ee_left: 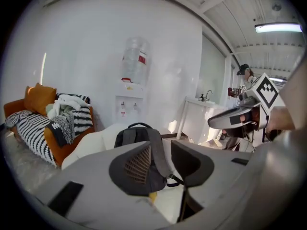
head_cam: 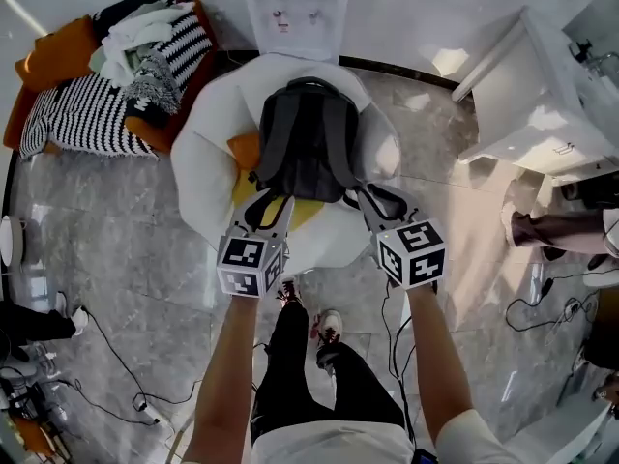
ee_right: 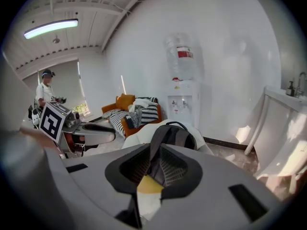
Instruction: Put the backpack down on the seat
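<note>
Backpack (head_cam: 308, 138) sits upright on white seat (head_cam: 206, 158), straps toward you. It looks soft and floppy, probably medium weight. If you regrip, take top handle (head_cam: 309, 82), not fabric. Left gripper (head_cam: 268, 206): jaws part-open, empty. Right gripper (head_cam: 380, 201): jaws almost together, pinching nothing.

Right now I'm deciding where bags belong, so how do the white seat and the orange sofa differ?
The white seat holds a dark backpack and a yellow cushion; the orange sofa is heaped with black-and-white striped fabric. The white seat stands directly before the water dispenser; the orange sofa stands off to its left in the head view. Both sit on the grey floor.
</note>
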Tool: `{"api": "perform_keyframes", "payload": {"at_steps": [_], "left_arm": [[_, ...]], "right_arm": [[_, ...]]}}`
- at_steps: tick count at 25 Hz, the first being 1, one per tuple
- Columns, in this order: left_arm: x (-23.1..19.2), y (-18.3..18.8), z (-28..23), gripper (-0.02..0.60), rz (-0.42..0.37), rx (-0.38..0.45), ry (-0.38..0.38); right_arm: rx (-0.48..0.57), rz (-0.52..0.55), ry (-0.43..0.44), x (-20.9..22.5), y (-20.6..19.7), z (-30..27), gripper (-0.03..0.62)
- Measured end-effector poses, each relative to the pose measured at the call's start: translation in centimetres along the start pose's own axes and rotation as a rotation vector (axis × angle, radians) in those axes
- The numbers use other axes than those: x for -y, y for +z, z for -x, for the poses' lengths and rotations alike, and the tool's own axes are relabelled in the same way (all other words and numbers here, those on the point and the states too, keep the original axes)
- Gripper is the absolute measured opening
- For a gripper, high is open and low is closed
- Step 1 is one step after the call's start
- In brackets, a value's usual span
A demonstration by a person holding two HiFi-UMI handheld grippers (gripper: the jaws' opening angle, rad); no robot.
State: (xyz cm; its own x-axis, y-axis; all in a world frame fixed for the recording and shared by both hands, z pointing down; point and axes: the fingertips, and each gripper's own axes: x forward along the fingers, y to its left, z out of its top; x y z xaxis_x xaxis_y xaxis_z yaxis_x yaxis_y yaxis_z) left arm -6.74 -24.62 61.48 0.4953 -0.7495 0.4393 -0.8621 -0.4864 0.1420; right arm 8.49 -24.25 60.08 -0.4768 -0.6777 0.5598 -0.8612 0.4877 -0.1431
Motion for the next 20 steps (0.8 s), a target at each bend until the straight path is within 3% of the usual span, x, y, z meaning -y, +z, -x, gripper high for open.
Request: {"api": "perform_keyframes", "payload": {"at_steps": [3,10,20], "left_arm": [[1.2,1.8,1.9,0.124,-0.024,0.026,0.006],[5.2,4.5,7.6,0.117,-0.054,0.068,-0.029],[8.8,9.7,12.6,0.047,-0.080,0.138,-0.050]], "right_arm": [[0.018,0.005,-0.004,-0.7,1.2,2.3,0.023],[0.046,-0.020,0.027,-4.4,3.4,7.2,0.005],[0.117,0.023,0.045,-7.5,7.9,13.2,0.005]]}}
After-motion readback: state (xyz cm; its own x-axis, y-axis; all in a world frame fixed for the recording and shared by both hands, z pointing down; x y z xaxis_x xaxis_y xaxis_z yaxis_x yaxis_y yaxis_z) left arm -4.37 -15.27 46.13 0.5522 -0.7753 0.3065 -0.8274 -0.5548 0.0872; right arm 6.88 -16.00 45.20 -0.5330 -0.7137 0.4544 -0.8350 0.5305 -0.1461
